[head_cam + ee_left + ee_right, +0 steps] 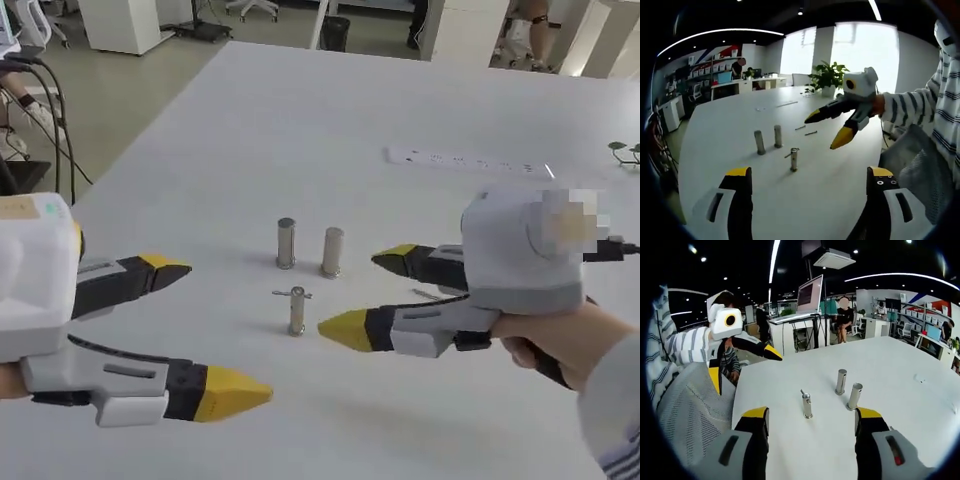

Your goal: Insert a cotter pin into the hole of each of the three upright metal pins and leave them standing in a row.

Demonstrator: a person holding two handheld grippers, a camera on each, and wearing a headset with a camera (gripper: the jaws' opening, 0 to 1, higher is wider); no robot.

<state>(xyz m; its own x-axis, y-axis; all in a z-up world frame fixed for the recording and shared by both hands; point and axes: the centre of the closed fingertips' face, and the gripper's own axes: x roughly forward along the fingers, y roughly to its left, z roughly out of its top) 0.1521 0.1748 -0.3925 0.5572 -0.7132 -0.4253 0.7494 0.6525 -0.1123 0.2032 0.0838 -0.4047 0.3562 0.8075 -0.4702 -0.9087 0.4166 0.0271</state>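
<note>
Metal pins (332,252): counted three in the head view, all upright on the white table (200,150); two bare ones side by side, close but apart, and a front pin (297,318) nearer the person with a cotter pin (292,294) lying crosswise through its top. Found left gripper (225,330) low at the left, jaws spread wide, gripping nothing, touching nothing. Found right gripper (350,292) just right of the pins, jaws likewise parted and empty, lower yellow tip near the front pin but clear of it. Noted a power strip (470,160) well beyond. Left gripper view: confirmed left gripper (809,171) jaws far apart, nothing pinched; sighted the metal pins (778,136) ahead, grey and cylindrical, cotter pin (790,154) in the front pin (794,162); sighted right gripper (820,134) held above the table past them, jaws parted, nothing held; logged two small loose pieces (811,133) flat on the table behind the pins, too small to identify. Right gripper view: confirmed right gripper (812,412) jaws wide and empty; metal pins (855,396) standing just ahead, front pin (807,407) to the left with cotter pin (802,391) protruding near its head; left gripper (749,375) opposite, jaws splayed, empty.
</note>
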